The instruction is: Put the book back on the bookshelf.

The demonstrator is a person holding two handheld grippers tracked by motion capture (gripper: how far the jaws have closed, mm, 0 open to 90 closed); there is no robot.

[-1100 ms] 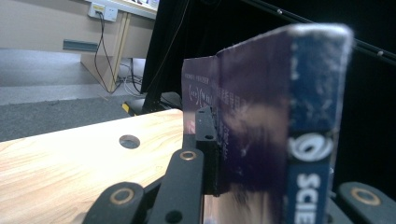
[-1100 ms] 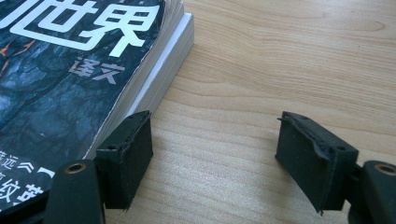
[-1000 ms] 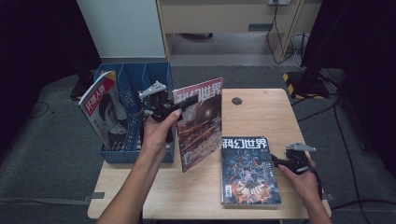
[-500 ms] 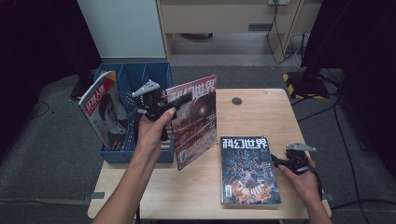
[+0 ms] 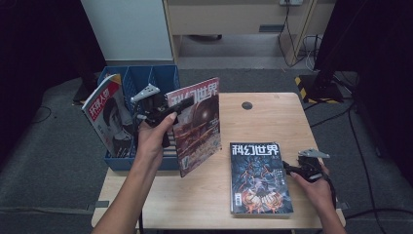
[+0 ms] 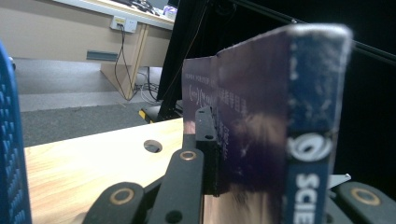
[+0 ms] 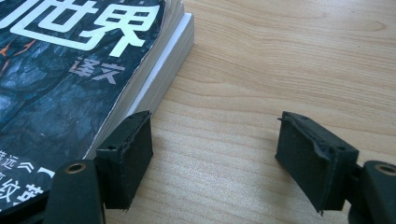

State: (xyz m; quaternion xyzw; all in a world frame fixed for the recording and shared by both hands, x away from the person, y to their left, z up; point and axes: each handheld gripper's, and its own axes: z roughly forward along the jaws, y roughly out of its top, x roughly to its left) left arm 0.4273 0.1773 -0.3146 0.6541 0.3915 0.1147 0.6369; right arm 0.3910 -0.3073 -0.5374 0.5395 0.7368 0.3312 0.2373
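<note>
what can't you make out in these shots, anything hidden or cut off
- Left gripper view: the held magazine is blurred; its cover text is unreadable, and it hides one jaw of the left gripper.
- High view: the blue bin interior is hidden behind the standing magazine and the hand.
- Right gripper view: the flat magazine is cut off by the frame edge.

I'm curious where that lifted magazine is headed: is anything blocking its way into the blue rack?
Nothing visible blocks it. The left gripper holds the magazine upright beside the blue rack, whose near slots look free; another magazine leans at its far-left end.
</note>
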